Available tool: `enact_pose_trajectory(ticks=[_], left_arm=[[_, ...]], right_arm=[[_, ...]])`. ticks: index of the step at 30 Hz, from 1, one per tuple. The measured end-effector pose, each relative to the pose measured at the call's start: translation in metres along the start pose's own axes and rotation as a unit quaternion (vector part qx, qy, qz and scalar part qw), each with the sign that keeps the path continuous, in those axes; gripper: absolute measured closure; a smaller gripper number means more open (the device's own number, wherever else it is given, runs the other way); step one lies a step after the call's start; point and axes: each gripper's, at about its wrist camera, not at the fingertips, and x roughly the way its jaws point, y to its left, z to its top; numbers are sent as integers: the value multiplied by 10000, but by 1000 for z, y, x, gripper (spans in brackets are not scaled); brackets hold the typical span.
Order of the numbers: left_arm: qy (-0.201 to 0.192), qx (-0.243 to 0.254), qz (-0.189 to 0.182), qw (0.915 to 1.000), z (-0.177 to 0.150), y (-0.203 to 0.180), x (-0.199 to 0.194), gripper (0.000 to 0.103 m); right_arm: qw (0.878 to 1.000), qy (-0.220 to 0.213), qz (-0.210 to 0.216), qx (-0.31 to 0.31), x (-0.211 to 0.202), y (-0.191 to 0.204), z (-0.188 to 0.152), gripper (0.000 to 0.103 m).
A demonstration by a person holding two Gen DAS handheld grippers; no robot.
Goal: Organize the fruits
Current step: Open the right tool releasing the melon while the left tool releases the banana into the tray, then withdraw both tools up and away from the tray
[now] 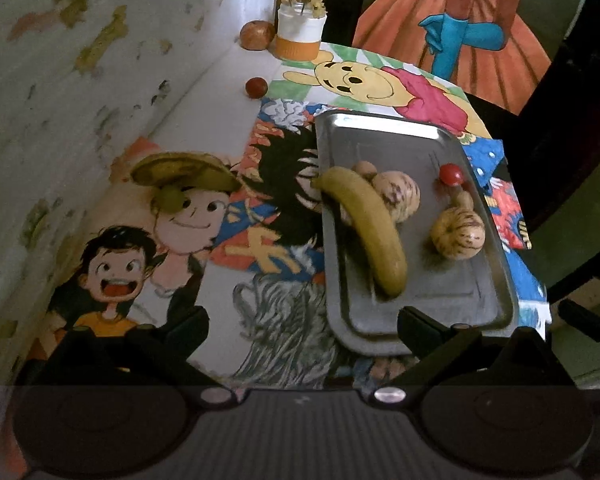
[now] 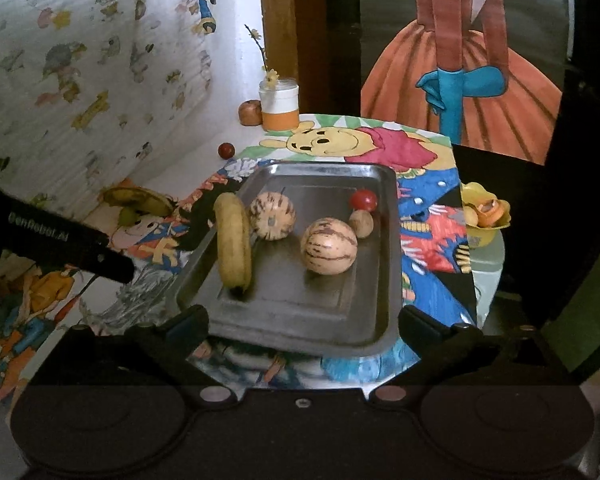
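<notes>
A metal tray (image 1: pixel 380 136) (image 2: pixel 316 332) lies on the cartoon-print cloth. On it are a banana (image 1: pixel 368 232) (image 2: pixel 233 236), two striped cream melons (image 1: pixel 458 234) (image 2: pixel 329 246) (image 2: pixel 272 216), a small red fruit (image 1: pixel 450 174) (image 2: pixel 363 200) and a small brown fruit (image 2: pixel 361 223). Off the tray lie a small red fruit (image 1: pixel 256 87) (image 2: pixel 226 150), a brown round fruit (image 1: pixel 257 35) (image 2: pixel 250 112), a green fruit (image 1: pixel 170 200) and a dark banana (image 1: pixel 180 168) (image 2: pixel 138 198). My left gripper (image 1: pixel 303 328) is open and empty at the tray's near edge. My right gripper (image 2: pixel 303 326) is open and empty over the tray's near edge.
A white and orange jar (image 1: pixel 300 36) (image 2: pixel 279 106) with flowers stands at the back by the wall. A yellow bowl (image 2: pixel 486 210) sits off the table's right side. The left gripper's black body (image 2: pixel 60 244) shows at left in the right wrist view.
</notes>
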Motion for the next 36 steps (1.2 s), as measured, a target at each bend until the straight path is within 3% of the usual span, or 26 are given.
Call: enact_pose_trajectory(ticks=[7, 18, 29, 36], left_arm=[[26, 176, 200, 9996, -36, 25, -14, 0], [399, 391, 310, 9980, -75, 52, -27, 0], [480, 483, 389, 9969, -79, 54, -32, 0], [713, 379, 503, 9955, -79, 53, -35, 0]], right_arm=[[9996, 233, -143, 122, -22, 16, -17, 1], [9966, 723, -146, 363, -37, 46, -32, 1], [9902, 1231, -129, 648, -37, 52, -39, 1], [9792, 1672, -280, 1118, -33, 42, -42, 1]])
